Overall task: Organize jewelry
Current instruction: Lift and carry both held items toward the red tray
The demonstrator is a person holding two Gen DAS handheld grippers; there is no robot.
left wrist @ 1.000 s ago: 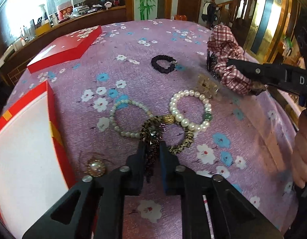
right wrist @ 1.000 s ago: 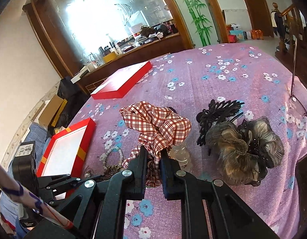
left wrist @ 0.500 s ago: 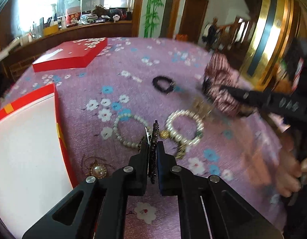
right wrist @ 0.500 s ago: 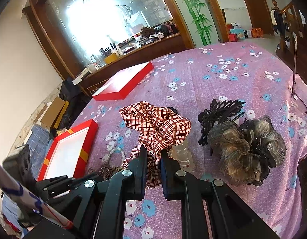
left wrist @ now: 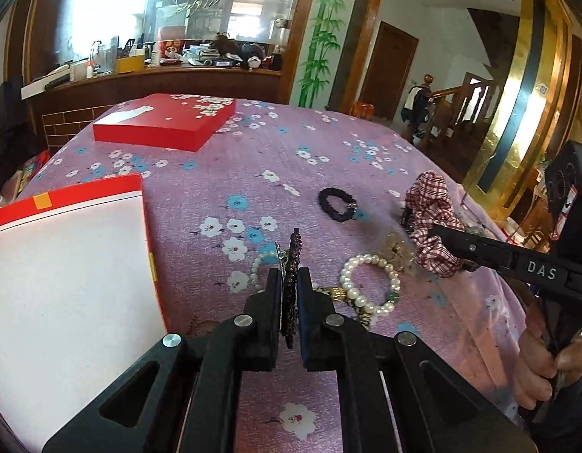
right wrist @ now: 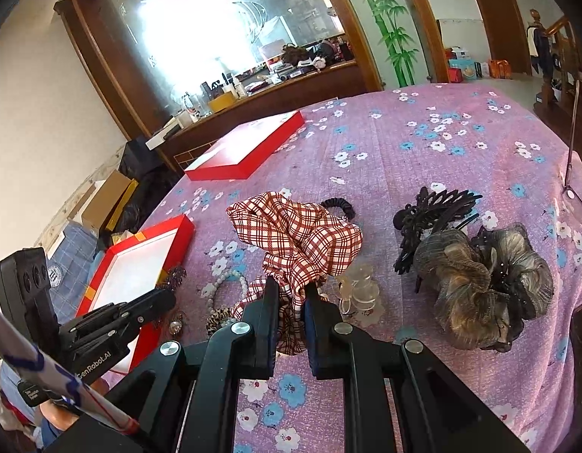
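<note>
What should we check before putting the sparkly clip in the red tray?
1. Left hand-held gripper shut on the clip: ok.
2. Clip lifted off the cloth: ok.
3. Tray open, white floor bare where visible: ok.
4. Right hand-held gripper shut on the scrunchie, away from the tray: ok.
5. Clip free of the pearl bracelet: ok.
6. Grip firm enough: cannot tell.

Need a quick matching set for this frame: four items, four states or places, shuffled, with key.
1. red-and-white plaid fabric scrunchie
2. dark beaded hair clip
3. small black elastic hair tie
4. white pearl bracelet with green bead

A. loose on cloth, farther from the left tool
B. gripped by left tool
C. gripped by right tool
D. flat on cloth, just right of left tool

Pairs: 1-C, 2-B, 3-A, 4-D
</note>
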